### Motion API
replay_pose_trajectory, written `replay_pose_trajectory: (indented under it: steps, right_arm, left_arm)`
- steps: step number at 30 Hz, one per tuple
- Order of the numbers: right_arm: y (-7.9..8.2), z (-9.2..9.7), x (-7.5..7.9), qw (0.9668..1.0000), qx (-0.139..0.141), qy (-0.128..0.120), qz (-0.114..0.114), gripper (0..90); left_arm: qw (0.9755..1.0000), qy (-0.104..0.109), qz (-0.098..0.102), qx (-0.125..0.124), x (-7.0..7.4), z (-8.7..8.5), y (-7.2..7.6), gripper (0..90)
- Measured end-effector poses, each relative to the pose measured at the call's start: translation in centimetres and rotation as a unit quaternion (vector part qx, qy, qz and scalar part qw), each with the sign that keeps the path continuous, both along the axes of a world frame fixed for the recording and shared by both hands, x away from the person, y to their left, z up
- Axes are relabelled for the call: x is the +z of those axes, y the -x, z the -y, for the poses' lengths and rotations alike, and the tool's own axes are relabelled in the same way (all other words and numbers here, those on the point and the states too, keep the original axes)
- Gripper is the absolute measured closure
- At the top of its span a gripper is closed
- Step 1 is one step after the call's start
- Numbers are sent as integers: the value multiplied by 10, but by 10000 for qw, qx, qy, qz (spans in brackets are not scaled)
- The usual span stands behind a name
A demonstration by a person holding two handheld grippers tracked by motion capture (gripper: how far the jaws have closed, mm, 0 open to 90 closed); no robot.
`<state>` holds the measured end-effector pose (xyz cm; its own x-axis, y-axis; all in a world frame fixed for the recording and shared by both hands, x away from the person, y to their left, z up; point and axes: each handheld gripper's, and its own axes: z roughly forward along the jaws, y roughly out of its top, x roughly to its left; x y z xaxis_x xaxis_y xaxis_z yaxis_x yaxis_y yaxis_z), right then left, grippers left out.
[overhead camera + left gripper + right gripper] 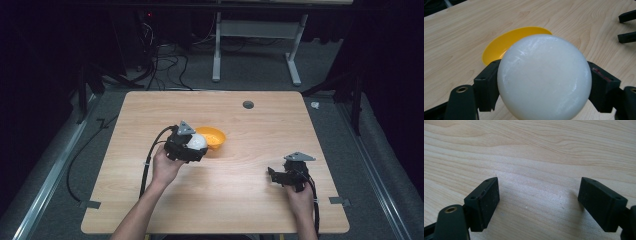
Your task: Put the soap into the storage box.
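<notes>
Gripping a white ball (544, 77) between its two black jaws, the left gripper (192, 146) hangs just beside the yellow bowl (212, 136), on the bowl's near-left side in the high view. In the left gripper view the bowl (504, 46) lies directly beyond the ball, along the line the jaws point, so the ball looks to be a short forward reach from the bowl's opening; being round, it has no long axis to line up. The person's left hand (165, 167) holds that gripper tilted over toward the bowl, forearm coming up from the table's near edge. The right gripper (280, 175) sits well apart to the bowl's right, low over the wooden table (260, 205), its jaws spread wide with nothing between them; the left is clearly the nearer one.
</notes>
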<state>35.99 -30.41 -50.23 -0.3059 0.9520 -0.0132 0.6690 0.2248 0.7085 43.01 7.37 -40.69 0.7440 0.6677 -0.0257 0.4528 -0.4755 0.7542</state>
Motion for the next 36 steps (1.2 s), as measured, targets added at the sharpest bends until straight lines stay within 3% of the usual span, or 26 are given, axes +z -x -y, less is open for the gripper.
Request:
replay_pose_trajectory:
  steps: [16, 36]
  right_arm:
    - [0, 0, 0, 10000, -14, -15, -8, 183]
    - [0, 0, 0, 10000, -12, -18, -7, 183]
  left_arm:
    - [9999, -17, -80, 95, 9, 10, -22, 246]
    - [9982, 27, -403, 436, -5, 17, -47, 246]
